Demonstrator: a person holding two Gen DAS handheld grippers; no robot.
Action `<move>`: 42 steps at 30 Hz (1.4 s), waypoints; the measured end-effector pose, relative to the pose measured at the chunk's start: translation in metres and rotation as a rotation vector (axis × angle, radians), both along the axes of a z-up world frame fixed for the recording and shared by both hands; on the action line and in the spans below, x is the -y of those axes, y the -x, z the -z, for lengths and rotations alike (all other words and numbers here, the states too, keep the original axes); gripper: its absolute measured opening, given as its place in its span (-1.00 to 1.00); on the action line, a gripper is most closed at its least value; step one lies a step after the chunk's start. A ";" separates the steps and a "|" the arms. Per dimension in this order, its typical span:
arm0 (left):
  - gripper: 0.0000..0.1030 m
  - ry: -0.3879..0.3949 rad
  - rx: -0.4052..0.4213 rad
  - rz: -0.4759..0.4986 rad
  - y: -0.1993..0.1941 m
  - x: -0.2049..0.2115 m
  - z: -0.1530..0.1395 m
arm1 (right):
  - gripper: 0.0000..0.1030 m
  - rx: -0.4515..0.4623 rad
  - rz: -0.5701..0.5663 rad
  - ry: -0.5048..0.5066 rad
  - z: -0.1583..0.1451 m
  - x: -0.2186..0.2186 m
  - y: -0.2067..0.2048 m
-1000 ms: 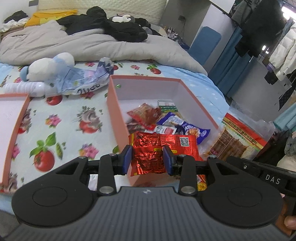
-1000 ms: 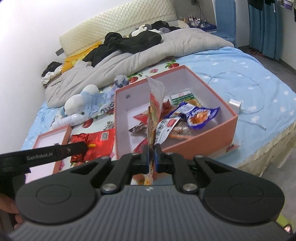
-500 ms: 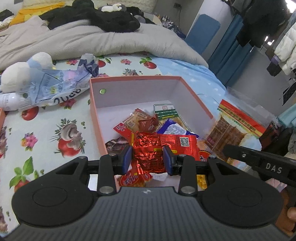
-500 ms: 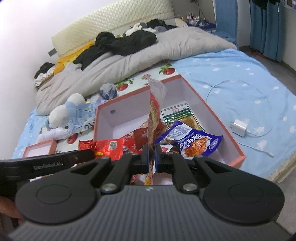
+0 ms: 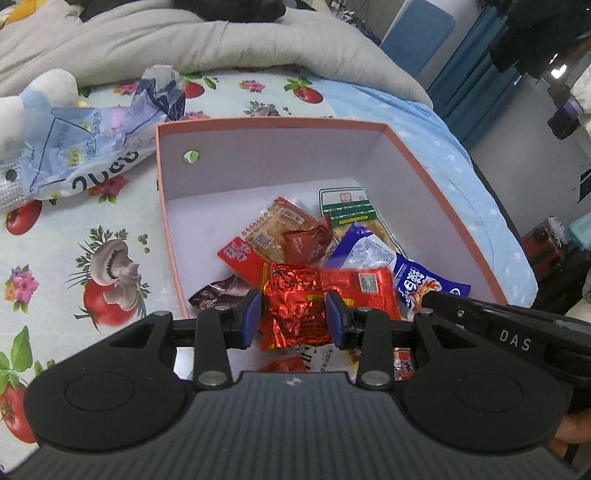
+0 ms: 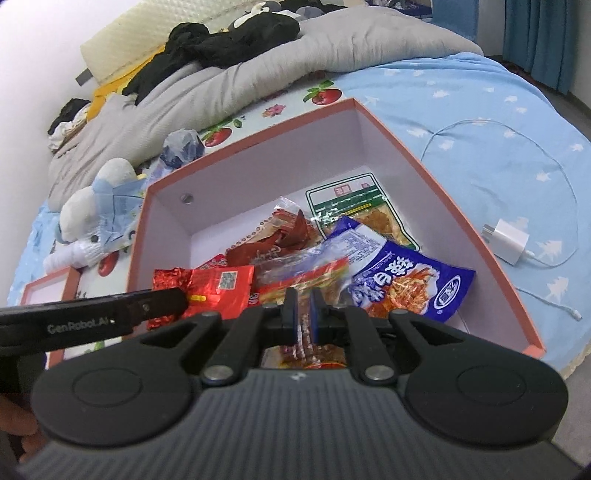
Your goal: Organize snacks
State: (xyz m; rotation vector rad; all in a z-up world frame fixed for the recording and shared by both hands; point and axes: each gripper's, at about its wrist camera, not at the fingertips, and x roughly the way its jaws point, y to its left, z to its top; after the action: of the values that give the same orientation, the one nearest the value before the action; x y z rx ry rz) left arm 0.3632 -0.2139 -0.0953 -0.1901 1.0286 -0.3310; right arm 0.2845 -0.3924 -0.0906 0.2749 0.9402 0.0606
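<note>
My left gripper [image 5: 294, 319] jaws clamp a crinkled red foil snack packet [image 5: 325, 295]; my right gripper [image 6: 303, 320] jaws pinch a clear red-printed snack bag [image 6: 306, 278], both over the salmon-pink cardboard box [image 5: 258, 123] on the bed.

A bed [image 6: 461, 96] fills the room — light blue sheet with white stars, a fruit-print cloth [image 5: 92, 229] over part, a grey duvet [image 6: 229, 85] heaped behind. A cream padded headboard [image 6: 122, 40] meets the white wall [image 6: 37, 55]; blue curtains [image 6: 539, 33] hang at right.
</note>
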 end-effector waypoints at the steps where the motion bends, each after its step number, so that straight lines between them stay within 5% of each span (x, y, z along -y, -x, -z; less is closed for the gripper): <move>1: -0.11 -0.001 -0.001 0.000 -0.001 0.001 0.001 | -0.79 -0.004 0.004 0.000 0.002 0.000 -0.001; 5: 0.16 -0.021 0.010 0.002 0.001 0.003 -0.002 | -0.79 -0.006 0.016 -0.005 0.002 0.002 0.002; 15: 0.16 -0.017 0.088 -0.008 0.039 -0.008 -0.047 | -0.79 0.075 0.026 -0.004 -0.035 -0.001 0.035; 29: 0.16 0.001 0.245 -0.029 0.146 -0.038 -0.126 | -0.79 0.208 0.017 0.005 -0.090 -0.019 0.122; 42: 0.16 0.018 0.346 -0.042 0.237 -0.067 -0.162 | -0.79 0.302 0.008 0.009 -0.114 -0.043 0.196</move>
State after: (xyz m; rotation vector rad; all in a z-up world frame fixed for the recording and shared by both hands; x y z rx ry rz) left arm 0.1264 -0.1465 0.0667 -0.1639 0.6791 -0.3219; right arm 0.0885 -0.3497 0.0232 0.2532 0.6390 0.0880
